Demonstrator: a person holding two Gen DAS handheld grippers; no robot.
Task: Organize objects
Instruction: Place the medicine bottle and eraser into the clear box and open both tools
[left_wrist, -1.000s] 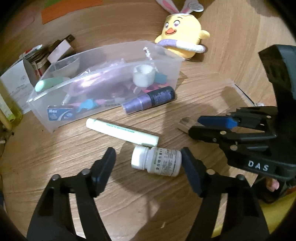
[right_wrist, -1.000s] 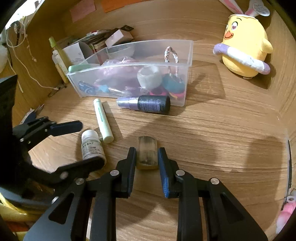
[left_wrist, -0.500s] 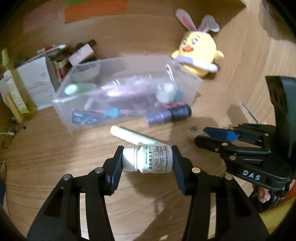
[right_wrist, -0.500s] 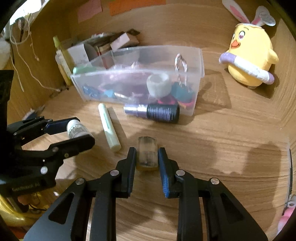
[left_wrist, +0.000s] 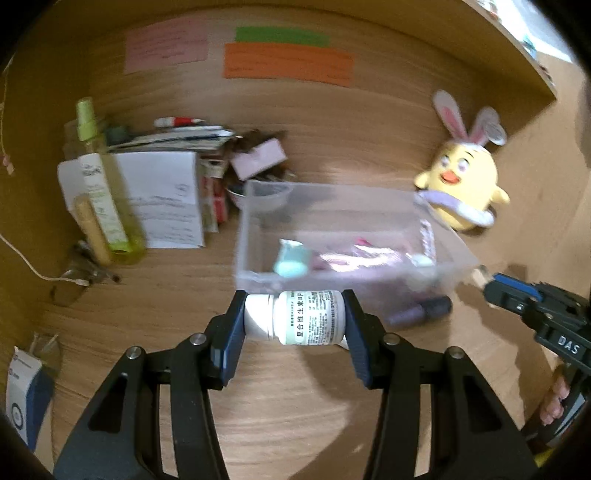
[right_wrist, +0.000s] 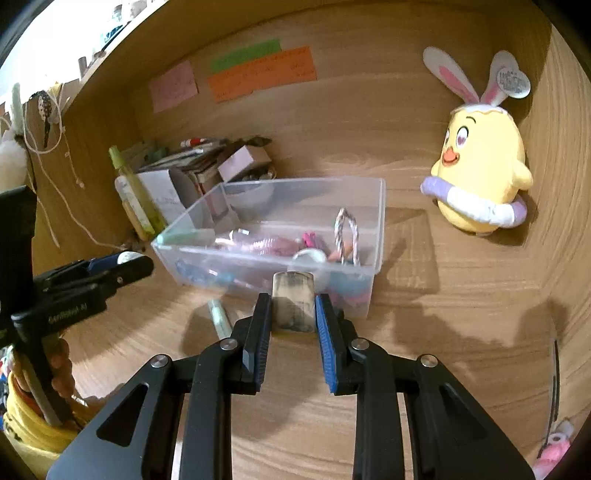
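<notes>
My left gripper (left_wrist: 295, 321) is shut on a white pill bottle (left_wrist: 299, 322), held sideways above the desk just in front of the clear plastic bin (left_wrist: 454, 254). My right gripper (right_wrist: 293, 312) is shut on a small tan and grey block (right_wrist: 293, 304), lifted near the bin's (right_wrist: 380, 206) front wall. The bin holds several small items. A pale green tube (right_wrist: 218, 320) lies on the desk in front of the bin. A dark purple bottle (left_wrist: 421, 310) lies against the bin's front. The left gripper also shows in the right wrist view (right_wrist: 125, 266).
A yellow chick plush (right_wrist: 480, 184) stands at the back right. Boxes, papers and a green spray bottle (left_wrist: 99, 184) crowd the back left corner. Wooden walls with coloured notes (left_wrist: 288, 64) enclose the desk. A white cable (left_wrist: 37, 273) trails at left.
Both grippers have risen from the desk toward the bin. The left one closed on the pill bottle and lifted it. The right one lifted the block it held.
</notes>
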